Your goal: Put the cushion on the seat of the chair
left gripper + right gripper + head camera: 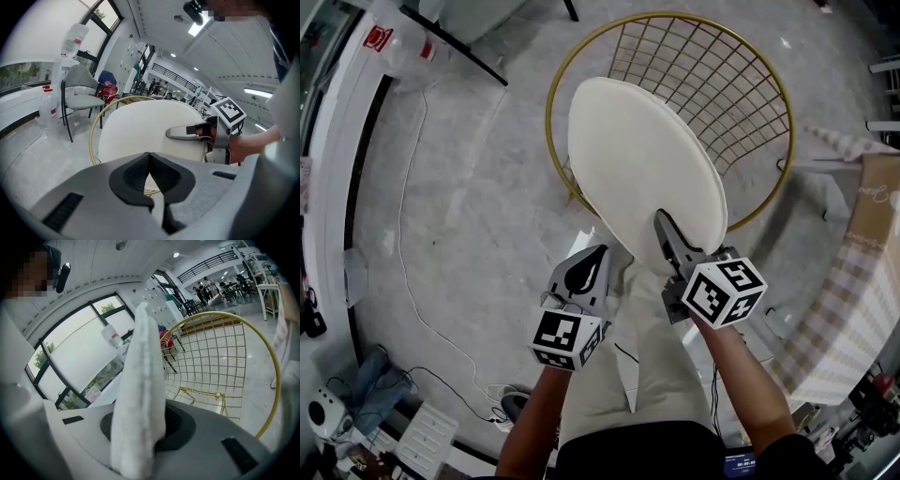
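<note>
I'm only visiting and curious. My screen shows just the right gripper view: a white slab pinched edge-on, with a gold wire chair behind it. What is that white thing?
Observer: The head view shows a round cream cushion. The right gripper grips it at its near edge.
Operator: Is the other gripper holding it too?
Observer: No. In the left gripper view, the left gripper has its jaws together with nothing between them, and the cushion is just beyond.
Operator: Is it over the chair?
Observer: Yes. In the head view it overlaps the left side of the chair, held tilted and not yet laid on the seat.
</note>
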### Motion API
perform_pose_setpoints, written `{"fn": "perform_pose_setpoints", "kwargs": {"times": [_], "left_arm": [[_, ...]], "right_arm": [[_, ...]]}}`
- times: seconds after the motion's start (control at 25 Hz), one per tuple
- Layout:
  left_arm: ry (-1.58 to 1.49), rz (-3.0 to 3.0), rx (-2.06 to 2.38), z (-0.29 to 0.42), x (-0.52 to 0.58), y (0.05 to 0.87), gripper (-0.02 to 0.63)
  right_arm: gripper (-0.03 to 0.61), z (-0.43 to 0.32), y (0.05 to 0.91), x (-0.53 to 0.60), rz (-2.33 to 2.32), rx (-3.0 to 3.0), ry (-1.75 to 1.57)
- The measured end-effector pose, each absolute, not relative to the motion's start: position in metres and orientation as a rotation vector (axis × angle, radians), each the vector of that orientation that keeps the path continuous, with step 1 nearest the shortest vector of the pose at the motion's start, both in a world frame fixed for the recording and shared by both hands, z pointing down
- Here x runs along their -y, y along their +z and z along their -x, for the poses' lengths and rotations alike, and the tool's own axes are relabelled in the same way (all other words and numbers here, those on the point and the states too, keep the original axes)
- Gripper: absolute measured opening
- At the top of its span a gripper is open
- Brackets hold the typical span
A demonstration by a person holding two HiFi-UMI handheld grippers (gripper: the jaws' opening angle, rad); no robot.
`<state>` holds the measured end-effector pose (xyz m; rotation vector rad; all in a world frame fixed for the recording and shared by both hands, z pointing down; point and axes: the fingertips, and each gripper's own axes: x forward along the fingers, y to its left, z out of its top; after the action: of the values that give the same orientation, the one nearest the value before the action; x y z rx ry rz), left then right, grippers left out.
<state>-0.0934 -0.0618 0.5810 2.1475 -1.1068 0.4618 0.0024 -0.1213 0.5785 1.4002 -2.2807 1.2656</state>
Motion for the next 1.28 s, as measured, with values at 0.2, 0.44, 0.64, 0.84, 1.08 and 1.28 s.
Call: {"fn": "perform_pose_setpoints", "kwargs": {"times": [0.2,0.44,0.64,0.84,1.08,1.28], "left_arm": [[0.463,-2.146,1.113,0.096,0.068,0.583,0.005],[0.471,-2.137,1.118,0.1,0.069,0.59,0.005],[0.482,-2.131,1.111,0.098,0.071,0.596,0.005],[0.486,-2.134,1.097,0.089,0.071,0.6,0.005],[0.495,-2.141,1.075,0.082,0.07,0.606,0.005],[0.507,-2.138,1.066,0.078,0.08,0.614,0.005]], "right_arm": [[0.067,0.007,0.584,0.127,-1.377,2.293,1.287],[0.067,0.005,0.595,0.126,-1.389,2.275,1.317],[0.067,-0.002,0.603,0.13,-1.397,2.262,1.328],[0.067,-0.013,0.612,0.128,-1.408,2.239,1.332],[0.07,-0.03,0.629,0.128,-1.438,2.181,1.36],[0.072,-0.043,0.645,0.139,-1.454,2.126,1.399]]}}
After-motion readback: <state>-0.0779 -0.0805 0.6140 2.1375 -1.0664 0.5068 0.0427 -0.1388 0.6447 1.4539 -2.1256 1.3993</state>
